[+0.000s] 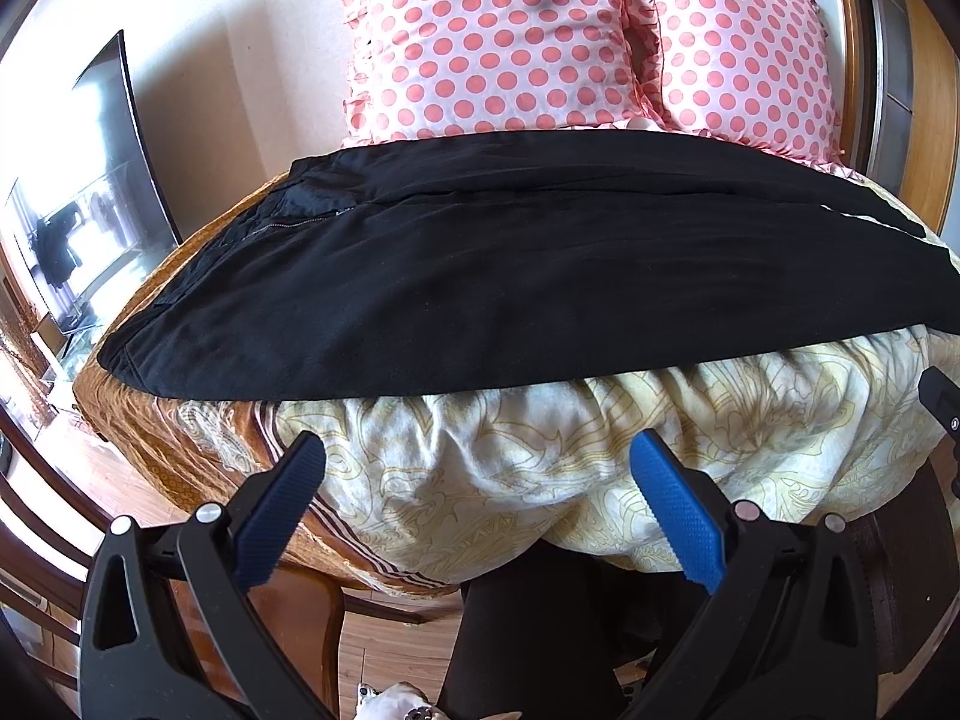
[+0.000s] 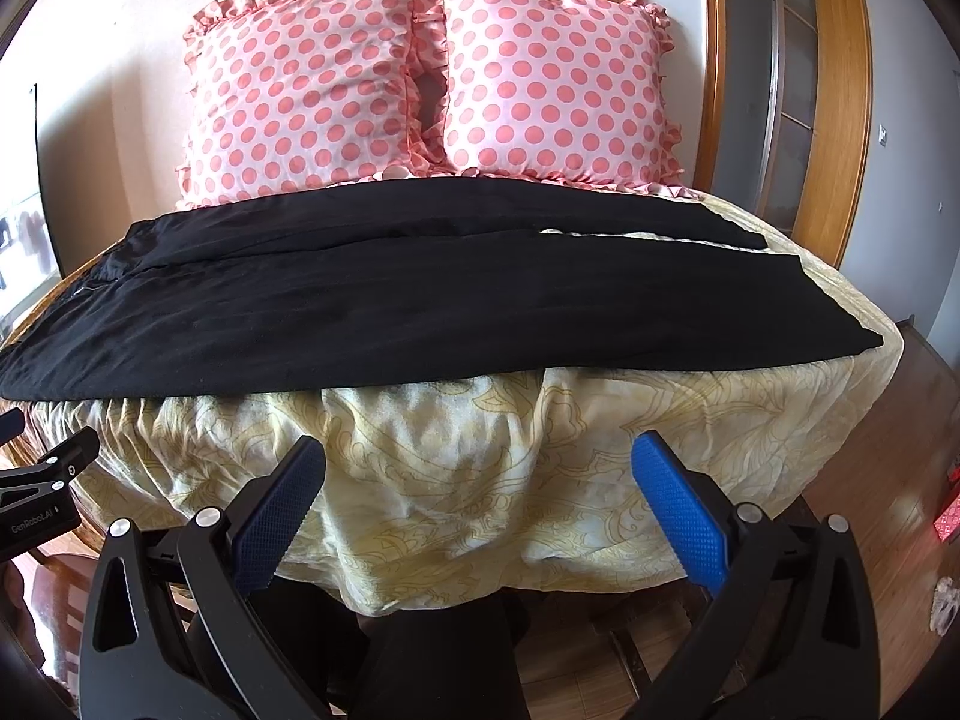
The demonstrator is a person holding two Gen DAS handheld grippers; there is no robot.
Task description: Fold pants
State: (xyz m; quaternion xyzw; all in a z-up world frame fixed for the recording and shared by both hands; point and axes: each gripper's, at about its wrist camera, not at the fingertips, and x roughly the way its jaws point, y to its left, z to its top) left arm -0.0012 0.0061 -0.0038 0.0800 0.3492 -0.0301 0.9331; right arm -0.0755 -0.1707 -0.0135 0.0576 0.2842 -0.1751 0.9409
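Black pants (image 1: 510, 276) lie flat across the bed, waist with a zipper at the left, legs running to the right; they show in the right wrist view (image 2: 420, 300) too. The two legs lie side by side, the far one ending at the right (image 2: 720, 234). My left gripper (image 1: 480, 480) is open and empty, held in front of the bed's near edge, below the pants. My right gripper (image 2: 480, 480) is open and empty, also in front of the near edge, apart from the pants.
The bed has a pale yellow patterned cover (image 2: 480, 456) hanging over the front and an orange cloth (image 1: 138, 414) at the left. Two pink polka-dot pillows (image 2: 312, 90) (image 2: 558, 84) stand behind the pants. A dark screen (image 1: 102, 180) stands left; a wooden door frame (image 2: 720, 60) is right.
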